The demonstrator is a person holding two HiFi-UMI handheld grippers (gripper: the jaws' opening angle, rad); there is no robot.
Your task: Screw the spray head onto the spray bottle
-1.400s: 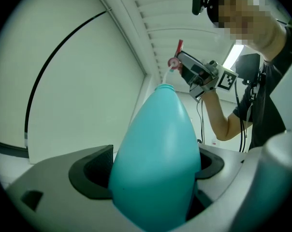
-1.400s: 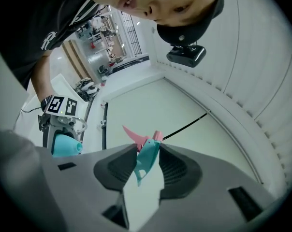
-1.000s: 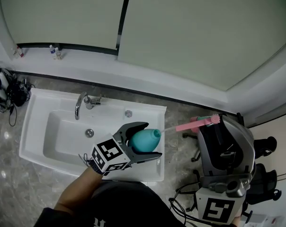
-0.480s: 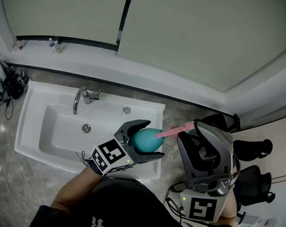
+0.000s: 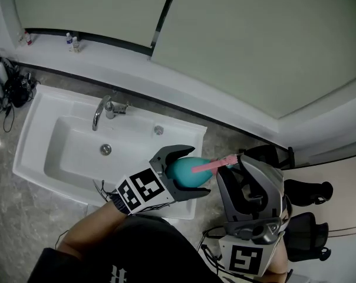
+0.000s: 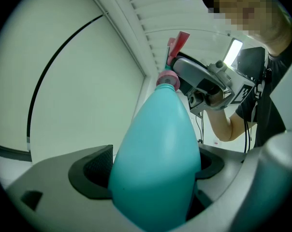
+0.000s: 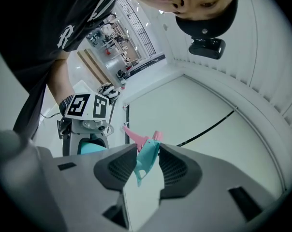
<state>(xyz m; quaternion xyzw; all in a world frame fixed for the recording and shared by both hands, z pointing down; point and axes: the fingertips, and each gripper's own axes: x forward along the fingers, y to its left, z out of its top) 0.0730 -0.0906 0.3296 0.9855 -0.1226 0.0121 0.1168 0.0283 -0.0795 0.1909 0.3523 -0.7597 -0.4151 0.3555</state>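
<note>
Now left gripper [image 6: 153,167] jaws clamp the spray bottle [image 6: 158,139]; right gripper [image 7: 147,162] jaws pinch the spray head [image 7: 149,152].

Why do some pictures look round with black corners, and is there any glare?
Left gripper view: fisheye with black corners, the close teal bottle looms huge; right gripper view: same round bending, wall lines curve; head view: evenly lit, no harsh glare.

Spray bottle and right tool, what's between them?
The spray head: the right tool grips it, its pink end at the neck of the spray bottle, seen in the head view.
</note>
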